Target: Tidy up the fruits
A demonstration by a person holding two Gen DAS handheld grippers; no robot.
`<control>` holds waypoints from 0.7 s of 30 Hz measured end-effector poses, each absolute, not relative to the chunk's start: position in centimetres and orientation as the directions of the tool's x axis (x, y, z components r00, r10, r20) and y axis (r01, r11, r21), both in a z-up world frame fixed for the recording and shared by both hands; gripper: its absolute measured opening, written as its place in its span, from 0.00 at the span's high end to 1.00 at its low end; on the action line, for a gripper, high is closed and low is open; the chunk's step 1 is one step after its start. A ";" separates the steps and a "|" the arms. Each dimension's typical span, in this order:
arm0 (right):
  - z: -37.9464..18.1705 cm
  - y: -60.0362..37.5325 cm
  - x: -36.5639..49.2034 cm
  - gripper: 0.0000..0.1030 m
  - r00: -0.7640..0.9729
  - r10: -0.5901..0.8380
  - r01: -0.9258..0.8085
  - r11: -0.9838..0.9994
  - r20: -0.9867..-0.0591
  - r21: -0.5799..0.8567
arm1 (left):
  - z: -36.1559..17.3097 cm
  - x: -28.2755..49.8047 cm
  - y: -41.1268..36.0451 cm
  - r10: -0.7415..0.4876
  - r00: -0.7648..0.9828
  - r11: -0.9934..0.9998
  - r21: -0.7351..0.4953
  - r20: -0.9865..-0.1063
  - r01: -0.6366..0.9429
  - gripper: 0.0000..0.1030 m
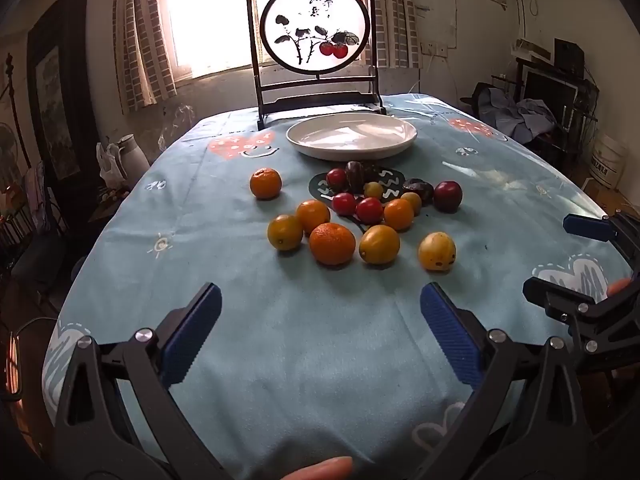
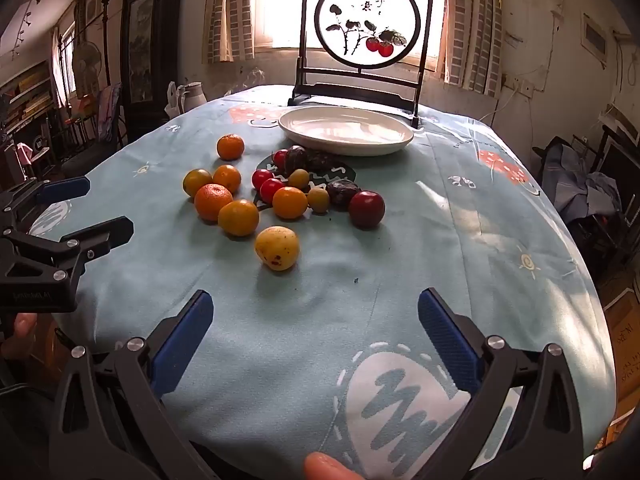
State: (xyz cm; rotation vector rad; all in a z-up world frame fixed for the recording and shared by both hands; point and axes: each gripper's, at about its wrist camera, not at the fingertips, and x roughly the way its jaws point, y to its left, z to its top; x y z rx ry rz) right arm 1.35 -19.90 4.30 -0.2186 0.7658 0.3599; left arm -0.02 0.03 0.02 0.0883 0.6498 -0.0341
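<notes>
A: Item one, fruits (image 1: 352, 216). Location?

B: Loose cluster on the bench (image 1: 304, 352), mid-cloth, ahead of both tongs and touching neither. Oranges, yellow fruit, small red ones, dark ones. One orange (image 1: 265, 183) sits apart to the left. A spotted yellow fruit (image 2: 277, 248) lies nearest the right tongs.

A: Item two, white plate (image 1: 352, 136)?

B: Behind the cluster, just in front of the framed painted screen (image 1: 314, 26). Nothing in it.

A: Left tongs (image 1: 320, 328)?

B: Spread wide, blue pads apart, holding nothing, over bare cloth short of the fruit.

A: Right tongs (image 2: 316, 328)?

B: Likewise wide and unloaded, over a white cloud print on the cloth. Each pair shows at the edge of the other's view.

A: Anything unclear?

B: The dark fruits beside the plate overlap, so their count is uncertain. Only a fingertip shows at the bottom of each view. The window glare washes out the backdrop.
</notes>
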 end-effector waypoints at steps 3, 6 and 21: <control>4.4 -19.9 1.3 0.01 0.664 0.236 -0.393 0.917 -0.709 -0.063 | 0.0 0.0 0.0 -0.006 0.794 0.996 0.068 -0.608 0.060 0.02; 4.4 -19.9 1.3 0.01 0.663 0.237 -0.394 0.917 -0.710 -0.062 | 0.0 0.0 0.0 -0.007 0.794 0.996 0.067 -0.608 0.060 0.02; 4.3 -19.9 1.4 0.01 0.660 0.238 -0.395 0.917 -0.713 -0.060 | 0.0 -0.1 -0.3 -0.011 0.796 0.996 0.065 -0.605 0.063 0.02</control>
